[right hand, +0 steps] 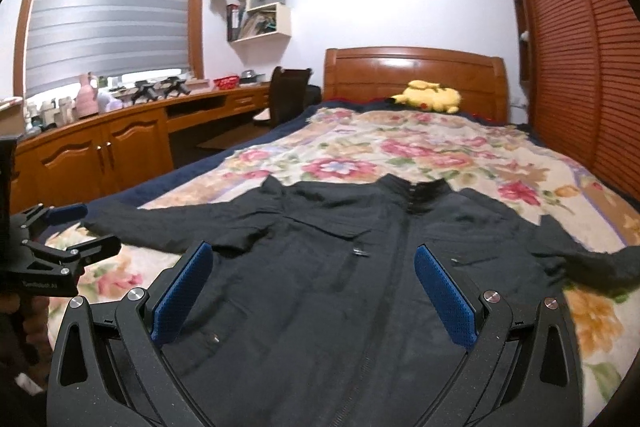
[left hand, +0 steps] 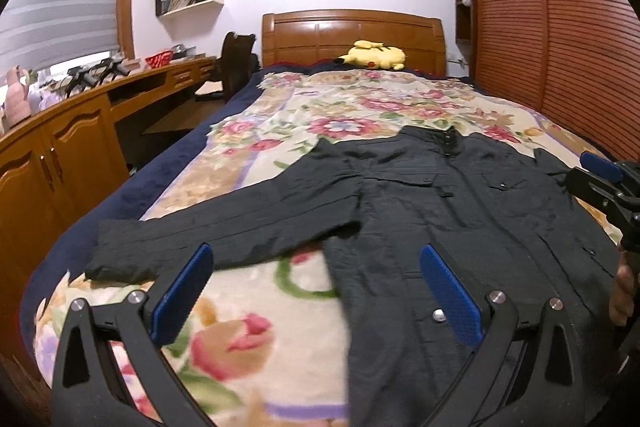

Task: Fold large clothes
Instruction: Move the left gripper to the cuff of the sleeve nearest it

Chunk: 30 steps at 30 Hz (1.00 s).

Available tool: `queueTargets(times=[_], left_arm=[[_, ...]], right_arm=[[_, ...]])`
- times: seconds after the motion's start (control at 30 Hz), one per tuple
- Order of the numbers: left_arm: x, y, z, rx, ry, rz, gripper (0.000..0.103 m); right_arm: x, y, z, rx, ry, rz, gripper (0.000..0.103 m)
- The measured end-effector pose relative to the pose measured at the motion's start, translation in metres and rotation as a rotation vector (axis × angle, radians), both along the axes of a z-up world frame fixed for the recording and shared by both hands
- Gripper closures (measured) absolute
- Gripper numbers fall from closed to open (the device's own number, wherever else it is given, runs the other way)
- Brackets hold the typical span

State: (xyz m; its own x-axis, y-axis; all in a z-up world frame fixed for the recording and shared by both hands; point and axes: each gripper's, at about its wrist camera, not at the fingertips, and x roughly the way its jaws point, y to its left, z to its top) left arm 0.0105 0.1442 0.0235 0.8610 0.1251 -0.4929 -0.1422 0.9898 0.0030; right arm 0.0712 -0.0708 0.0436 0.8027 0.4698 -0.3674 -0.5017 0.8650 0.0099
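Dark jacket (right hand: pixel 344 291) lies flat, front up, sleeves out, on the floral blanket (right hand: pixel 400 151) (collar toward the headboard) | left gripper (left hand: pixel 316 291) jaws spread, empty, above its sleeve side | right gripper (right hand: pixel 314 291) jaws spread, empty, over the chest.

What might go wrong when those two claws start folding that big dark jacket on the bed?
The jacket is large and slippery-looking, so a sleeve may slide out of the open left gripper. The floral blanket beneath could get pinched along with it. The open right gripper hovers mid-chest, far from the other sleeve.
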Motion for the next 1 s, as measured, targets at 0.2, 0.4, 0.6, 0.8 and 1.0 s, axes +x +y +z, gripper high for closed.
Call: queueTargets(times=[0.2,0.4,0.6,0.8,1.0], left_arm=[[0.004,0.04,-0.01,0.008,0.038,0.022,0.0],[0.011,0.083,-0.026,0.038,0.095,0.059,0.0],[0.019,0.128,-0.04,0.009,0.151,0.1,0.002],[0.032,0.178,-0.046,-0.057,0.191,0.176,0.008],[0.036,0.223,-0.052,-0.077,0.219,0.258,0.017]], right_arm=[[0.014,0.038,-0.01,-0.018,0.023,0.06,0.0],[0.017,0.065,-0.023,-0.056,0.022,0.12,0.001],[0.026,0.075,-0.035,-0.064,0.072,0.169,0.001],[0.032,0.081,-0.046,-0.076,0.12,0.2,0.001],[0.03,0.079,-0.048,-0.08,0.133,0.206,0.001]])
